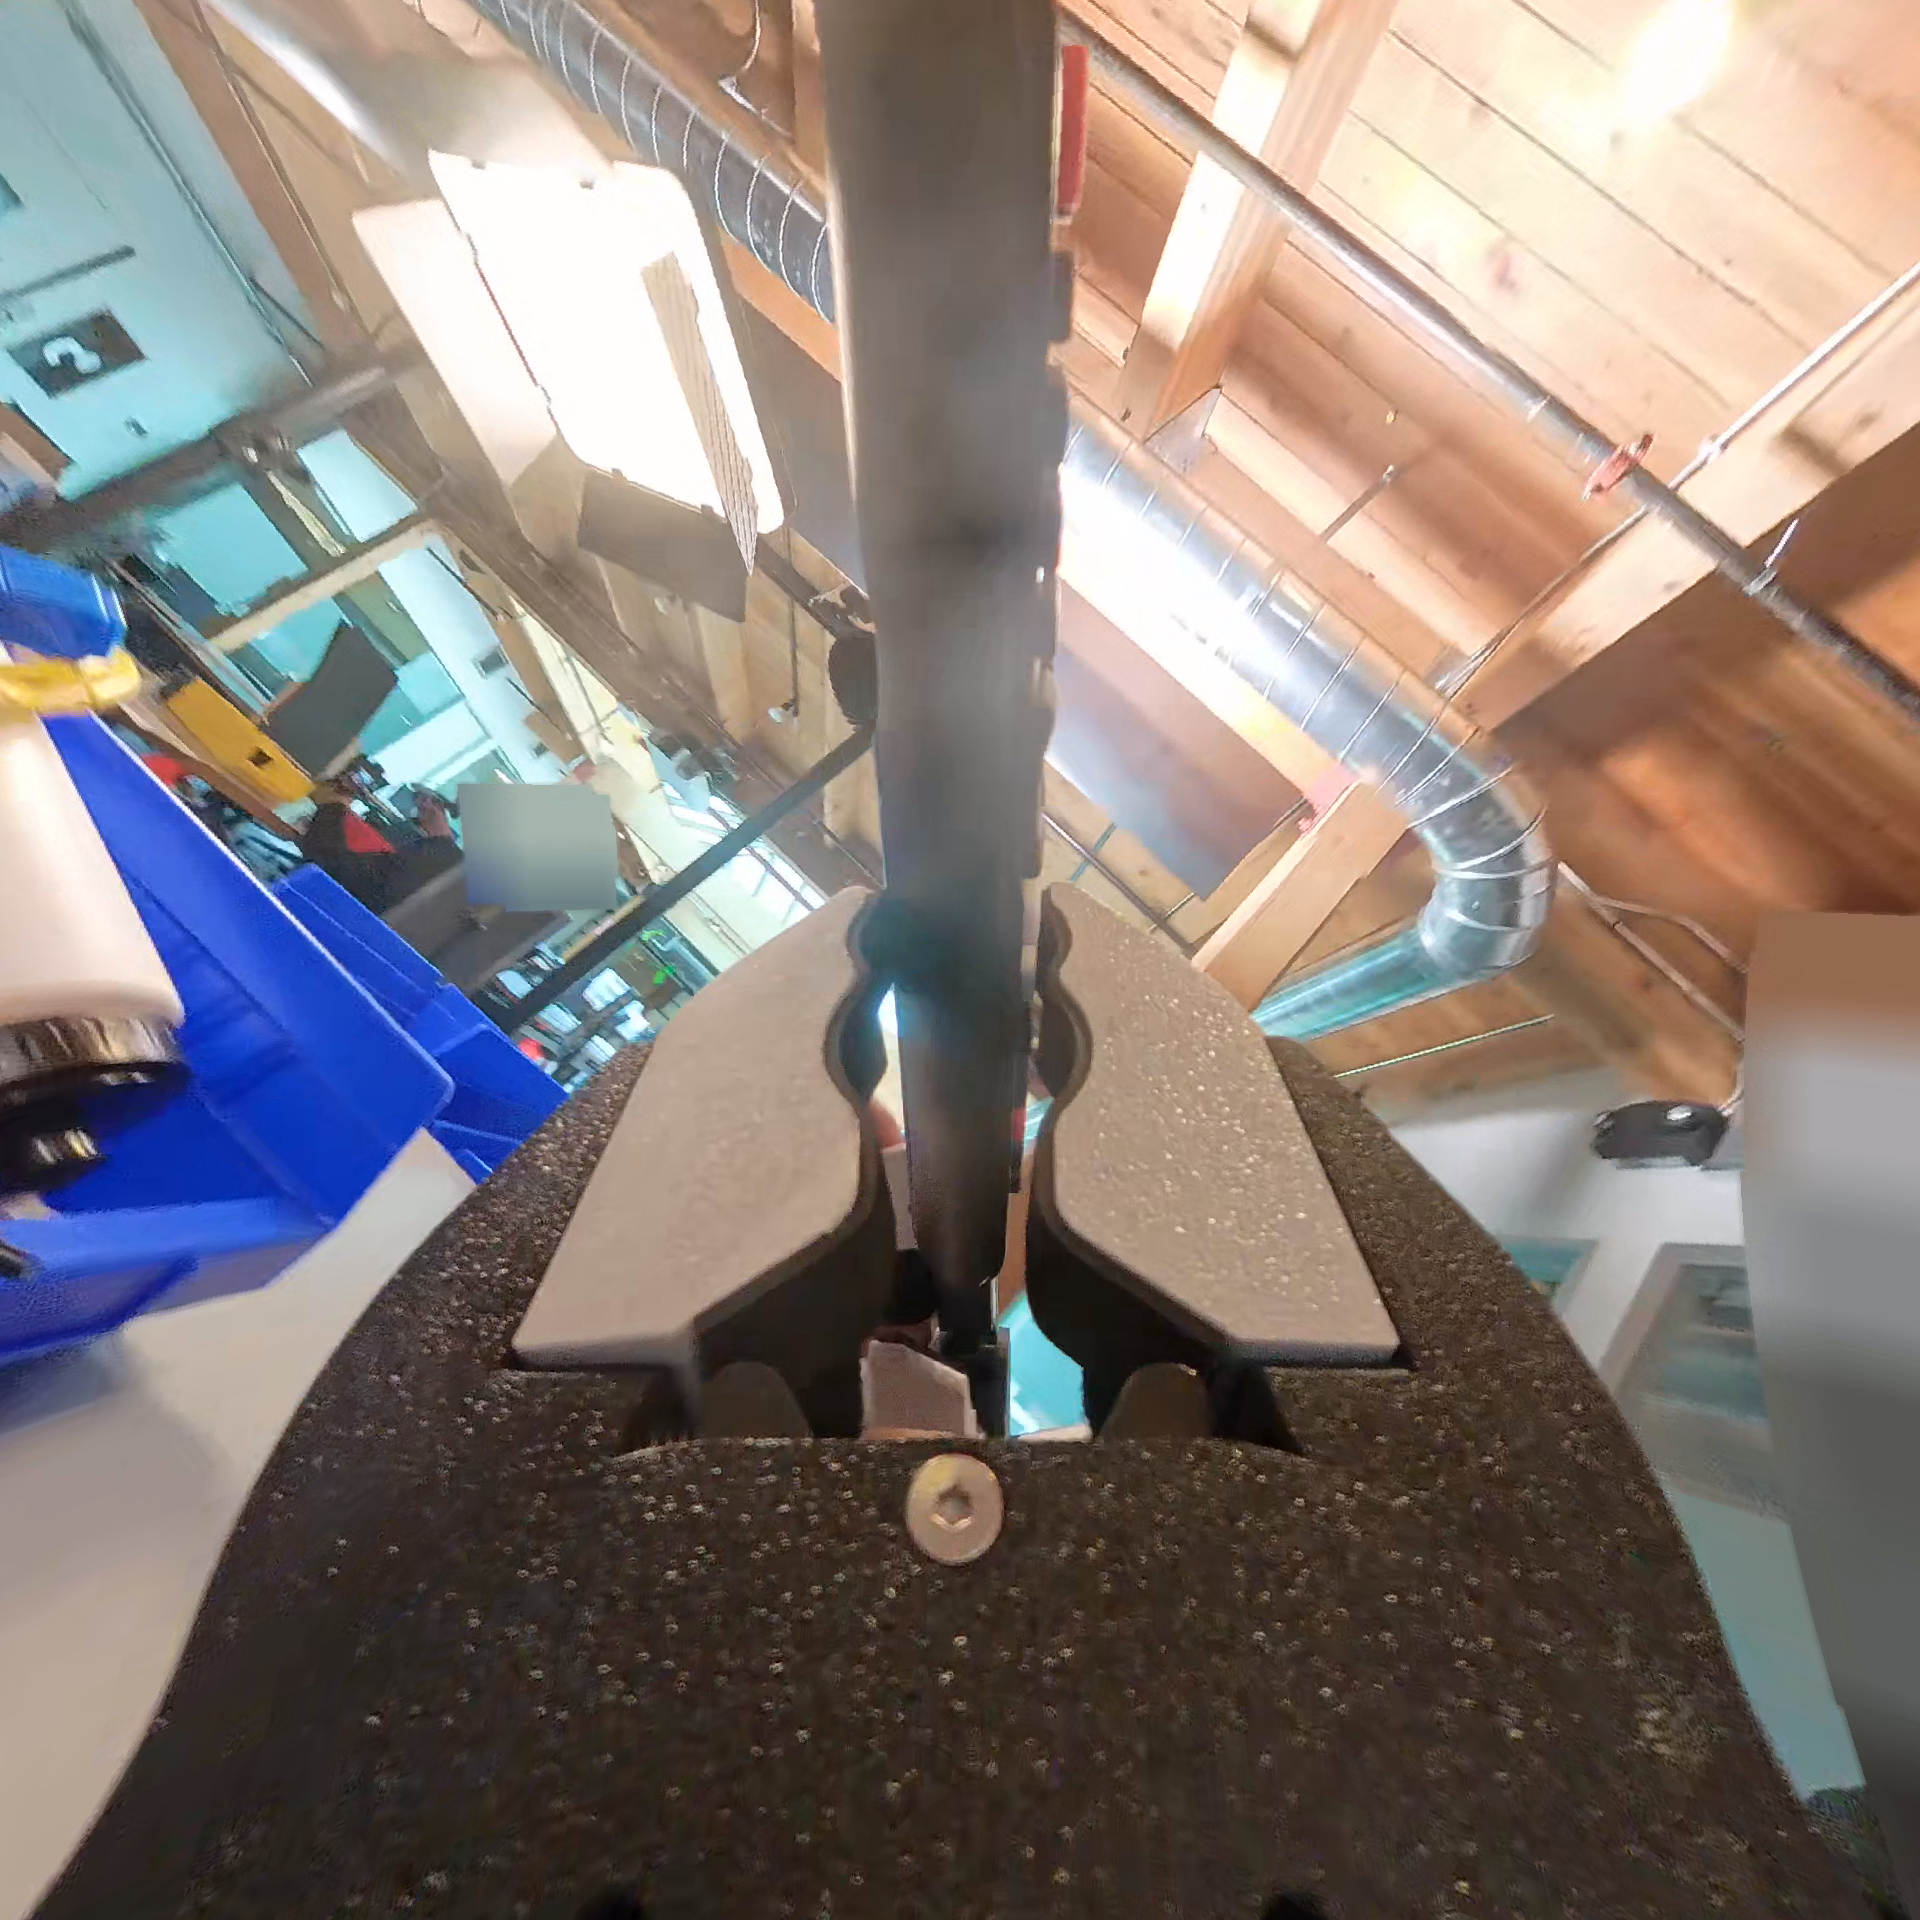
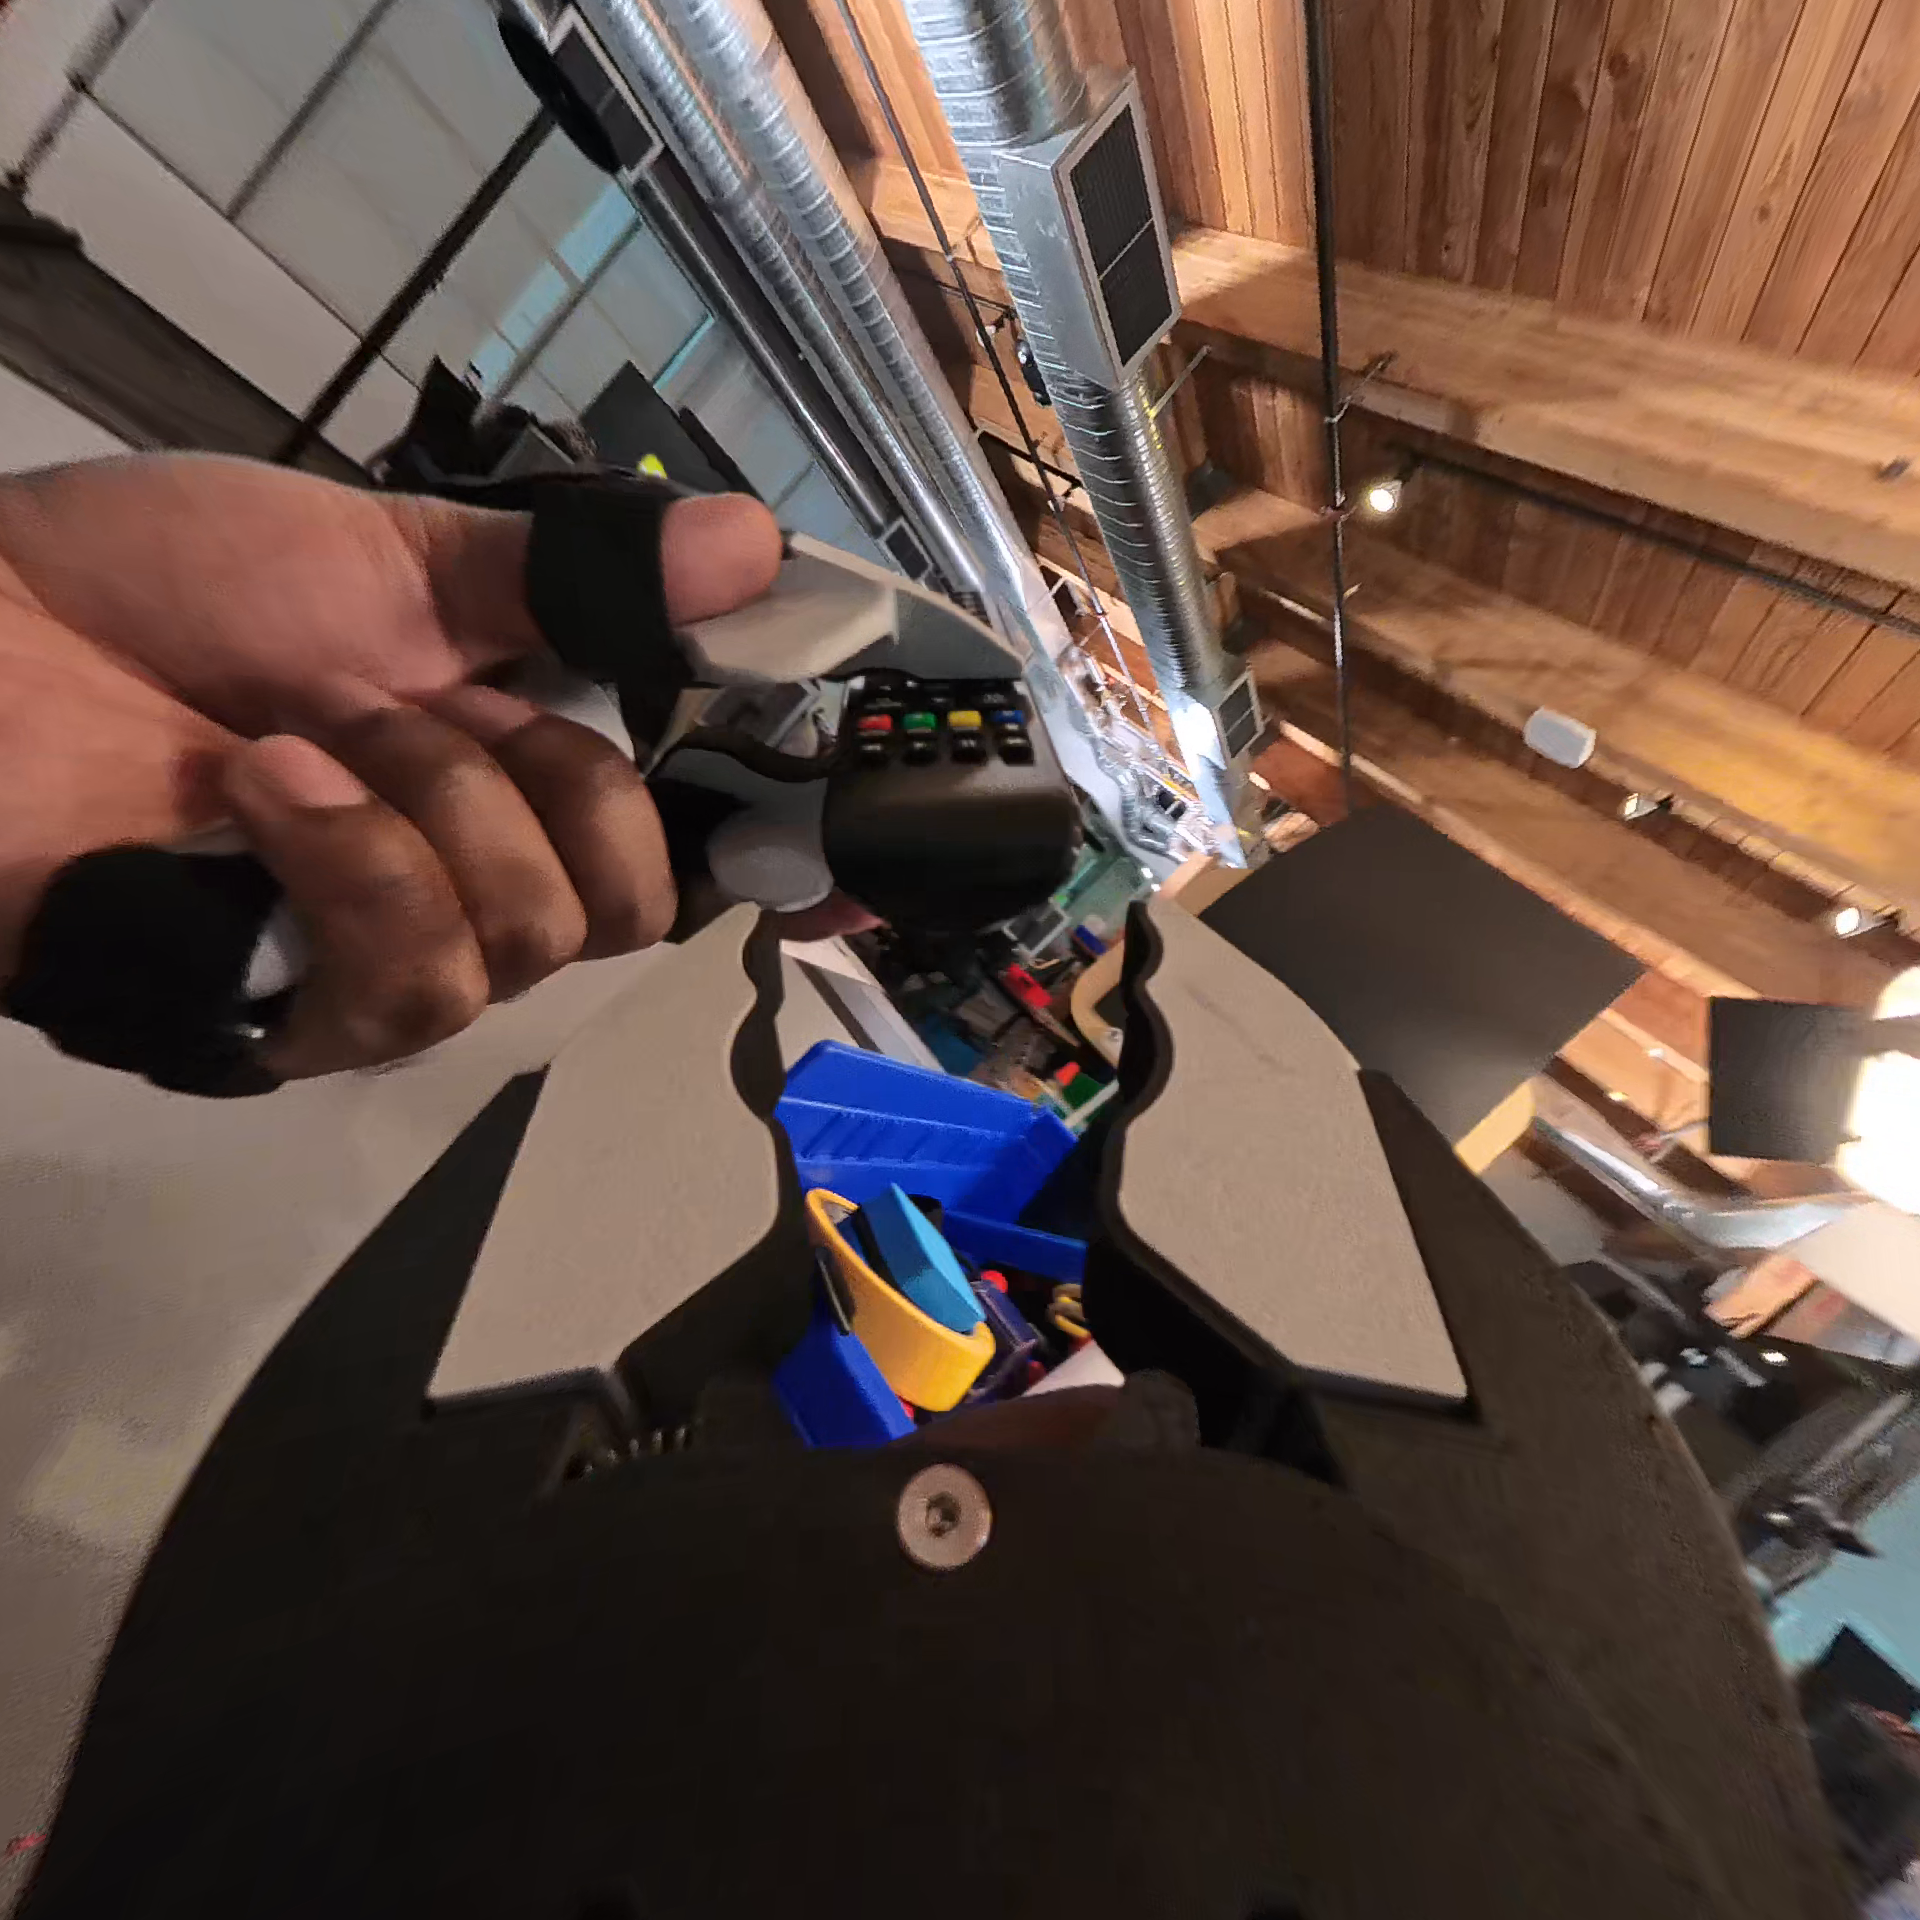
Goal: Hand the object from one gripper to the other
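So in the left wrist view we've got the left claw clamped on a black remote control, seen edge-on. It runs straight up the middle of the frame from between the grey fingers to the top edge, with a red button sticking out near the top right of it. The jaws are nearly together, pinching the remote's lower end on both sides.

In the right wrist view, our right claw is spread wide with nothing between the fingers. Just above its tips, center frame, we see the same remote end-on, with a row of red, green, yellow and blue buttons on it. A hand in a black fingerless glove fills the left side of the frame, gripping the other claw's grey handle. The remote sits close to the right claw's tips, but we can't tell if it touches them.

Through the gap of the right claw we see blue bins with a yellow and blue item inside. In the left wrist view more blue bins sit at the left edge, over a white table. Wooden ceiling and silver ducts run overhead.
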{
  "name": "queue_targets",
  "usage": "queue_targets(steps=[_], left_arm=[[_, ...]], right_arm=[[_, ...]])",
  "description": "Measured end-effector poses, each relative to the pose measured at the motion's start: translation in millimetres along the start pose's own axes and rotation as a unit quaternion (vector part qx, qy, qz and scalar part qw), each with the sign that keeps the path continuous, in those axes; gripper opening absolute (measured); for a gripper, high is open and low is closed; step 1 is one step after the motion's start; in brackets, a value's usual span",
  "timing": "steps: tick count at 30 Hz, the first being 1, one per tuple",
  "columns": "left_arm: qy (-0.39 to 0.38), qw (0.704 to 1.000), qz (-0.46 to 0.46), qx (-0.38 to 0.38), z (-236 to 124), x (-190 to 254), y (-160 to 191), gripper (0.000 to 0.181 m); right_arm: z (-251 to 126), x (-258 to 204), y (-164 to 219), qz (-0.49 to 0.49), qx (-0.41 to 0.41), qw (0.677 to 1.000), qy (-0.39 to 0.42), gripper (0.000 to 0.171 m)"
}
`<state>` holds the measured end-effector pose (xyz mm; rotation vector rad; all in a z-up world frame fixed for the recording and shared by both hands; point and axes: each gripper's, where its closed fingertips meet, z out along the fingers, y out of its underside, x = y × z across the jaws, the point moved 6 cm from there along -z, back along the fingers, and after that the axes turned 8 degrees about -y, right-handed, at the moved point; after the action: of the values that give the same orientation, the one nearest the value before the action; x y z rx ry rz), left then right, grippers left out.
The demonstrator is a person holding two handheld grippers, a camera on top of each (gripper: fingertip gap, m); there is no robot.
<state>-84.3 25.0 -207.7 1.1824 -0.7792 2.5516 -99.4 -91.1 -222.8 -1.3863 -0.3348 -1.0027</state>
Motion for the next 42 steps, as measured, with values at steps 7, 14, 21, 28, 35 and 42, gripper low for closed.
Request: queue_targets(steps=[7, 14, 21, 28, 35, 42], left_arm=[[-0.011, 0.999, -0.016, -0.034, 7.8, -12.3, 29.0, 0.027], [-0.002, 0.999, -0.012, -0.047, 9.5, -12.5, 39.5, 0.027], [0.003, 0.998, -0.001, -0.06, 9.5, -11.3, 42.5, 0.027], [0.009, 0.997, 0.012, -0.076, 11.6, -10.7, 51.5, 0.027], [0.011, 0.993, 0.04, -0.111, 11.8, -7.6, 51.5, 0.027], [0.045, 0.984, 0.127, -0.116, 8.9, 2.2, 41.7, 0.055]], right_arm=[[0.1, -1.8, 3.8, -0.059, -0.027, 0.998, 0.025, 0.062], [-1.9, 1.6, 4.9, -0.039, -0.023, 0.999, 0.019, 0.06], [-1.8, 0.2, 3.8, -0.036, -0.019, 0.999, 0.012, 0.061], [-2.3, 0.3, 4.8, -0.026, -0.019, 0.999, 0.006, 0.061], [-5.2, 1.2, 2.8, -0.033, -0.017, 0.999, 0.001, 0.06], [-13.5, 4.6, -11.1, -0.042, 0.025, 0.999, 0.012, 0.06]])
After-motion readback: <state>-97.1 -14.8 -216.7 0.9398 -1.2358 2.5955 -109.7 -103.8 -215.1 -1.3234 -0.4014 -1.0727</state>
